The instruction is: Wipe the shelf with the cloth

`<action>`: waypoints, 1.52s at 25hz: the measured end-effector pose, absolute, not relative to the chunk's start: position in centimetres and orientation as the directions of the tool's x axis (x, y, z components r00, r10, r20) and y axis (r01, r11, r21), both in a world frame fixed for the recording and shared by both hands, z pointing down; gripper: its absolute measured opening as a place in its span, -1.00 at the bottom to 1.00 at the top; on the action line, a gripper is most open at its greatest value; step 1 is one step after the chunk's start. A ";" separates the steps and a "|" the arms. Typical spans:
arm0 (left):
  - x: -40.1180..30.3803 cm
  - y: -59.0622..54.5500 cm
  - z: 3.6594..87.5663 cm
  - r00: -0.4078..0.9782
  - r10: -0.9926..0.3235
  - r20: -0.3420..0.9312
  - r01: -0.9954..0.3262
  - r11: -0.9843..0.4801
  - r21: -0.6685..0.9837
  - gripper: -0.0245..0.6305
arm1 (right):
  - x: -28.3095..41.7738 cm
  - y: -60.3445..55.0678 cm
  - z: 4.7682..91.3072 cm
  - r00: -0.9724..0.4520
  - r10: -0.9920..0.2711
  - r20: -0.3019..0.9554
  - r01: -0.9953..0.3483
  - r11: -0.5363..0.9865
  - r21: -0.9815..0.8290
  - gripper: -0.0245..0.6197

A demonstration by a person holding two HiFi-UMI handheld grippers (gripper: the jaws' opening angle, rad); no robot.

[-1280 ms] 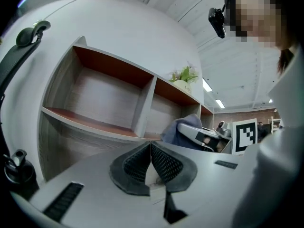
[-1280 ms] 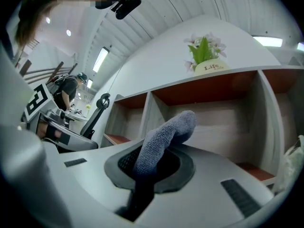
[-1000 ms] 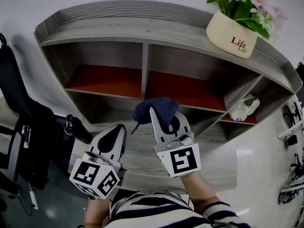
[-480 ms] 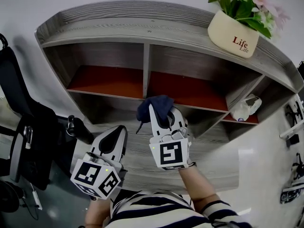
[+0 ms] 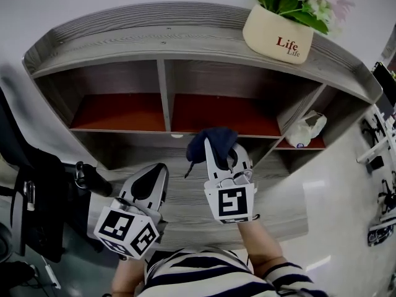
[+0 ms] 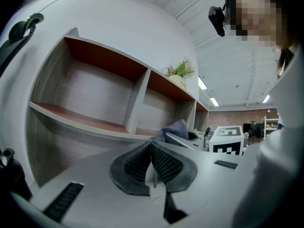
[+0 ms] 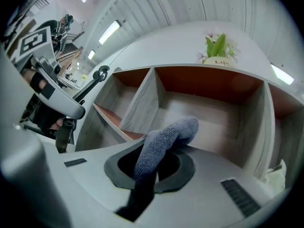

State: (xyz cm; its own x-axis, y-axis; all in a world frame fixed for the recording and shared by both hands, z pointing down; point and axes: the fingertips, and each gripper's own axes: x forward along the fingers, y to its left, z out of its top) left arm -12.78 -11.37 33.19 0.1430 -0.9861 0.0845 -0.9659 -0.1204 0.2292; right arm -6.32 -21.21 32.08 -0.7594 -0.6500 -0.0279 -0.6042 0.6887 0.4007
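Note:
The grey wooden shelf unit (image 5: 185,39) has red-floored upper compartments and a grey lower board (image 5: 185,197). My right gripper (image 5: 218,148) is shut on a dark blue cloth (image 5: 211,142), which bulges past its tips just in front of the middle compartment's front edge. In the right gripper view the cloth (image 7: 164,139) runs up between the jaws, with the middle compartment (image 7: 199,108) beyond it. My left gripper (image 5: 148,181) hovers over the lower board to the left, shut with nothing between its pads (image 6: 151,163).
A cream flower pot (image 5: 277,34) stands on the shelf top at the right. A crumpled white bag (image 5: 303,129) lies in the right compartment. A black chair (image 5: 31,190) and a dark bottle (image 5: 90,177) are at the left.
The right gripper has drawn slightly nearer the middle compartment's edge with the cloth. The head view has swung right, so the shelf sits further left in frame. The left gripper has hardly moved.

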 end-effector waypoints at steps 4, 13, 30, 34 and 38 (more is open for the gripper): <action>-11.4 -12.2 33.3 0.191 -0.978 0.085 -0.958 -0.166 0.234 -0.87 | -3.2 -22.5 31.9 -0.706 -0.707 -0.044 -0.663 0.639 0.390 -0.79; -8.7 -13.8 33.5 0.282 -0.956 0.083 -0.937 -0.255 0.241 -0.87 | 4.3 -25.6 32.3 -0.551 -0.834 -0.010 -0.784 0.513 0.351 -0.79; -7.2 -14.4 33.4 0.325 -0.942 0.085 -0.924 -0.298 0.238 -0.87 | 13.0 -29.1 33.0 -0.371 -0.929 -0.003 -0.888 0.353 0.294 -0.79; -7.2 -14.3 33.4 0.320 -0.943 0.086 -0.926 -0.293 0.237 -0.88 | 12.4 -28.5 32.4 -0.394 -0.919 -0.014 -0.884 0.374 0.282 -0.79; -7.6 -14.0 33.4 0.308 -0.948 0.085 -0.930 -0.281 0.236 -0.88 | 11.0 -27.0 30.5 -0.448 -0.892 -0.063 -0.869 0.418 0.265 -0.79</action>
